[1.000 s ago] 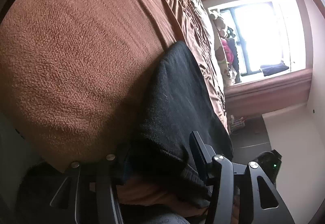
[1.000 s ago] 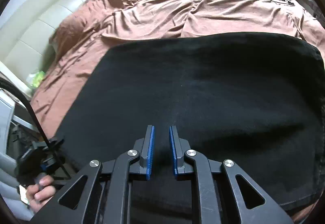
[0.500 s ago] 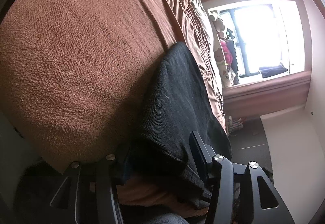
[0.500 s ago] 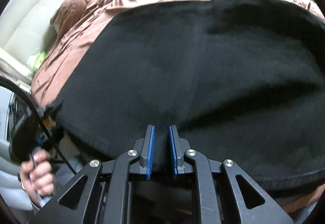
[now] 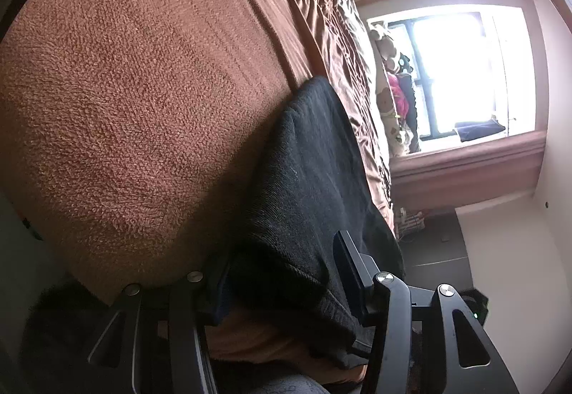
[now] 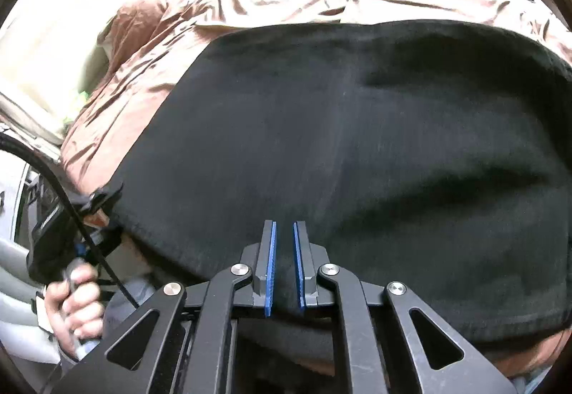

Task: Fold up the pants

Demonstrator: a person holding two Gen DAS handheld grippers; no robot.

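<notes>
Closing right gripper [image 6: 284, 263] over pants [image 6: 357, 161], no cloth pinched yet; left gripper [image 5: 282, 272] clenching their thick hem. Handling soft, limp, light; gripping along hem.

My left gripper [image 5: 286, 272] sits with its 2 jaws about half spread, and dark cloth fills the space between them; I can't tell whether the pads press on it. In the right wrist view my left hand [image 6: 73, 304] is curled around that gripper's handle at the lower left. My right gripper [image 6: 284, 265] tilts steeply downward, its 2 blue-padded jaws closing to a thin slit, with nothing visibly pinched between them.
</notes>
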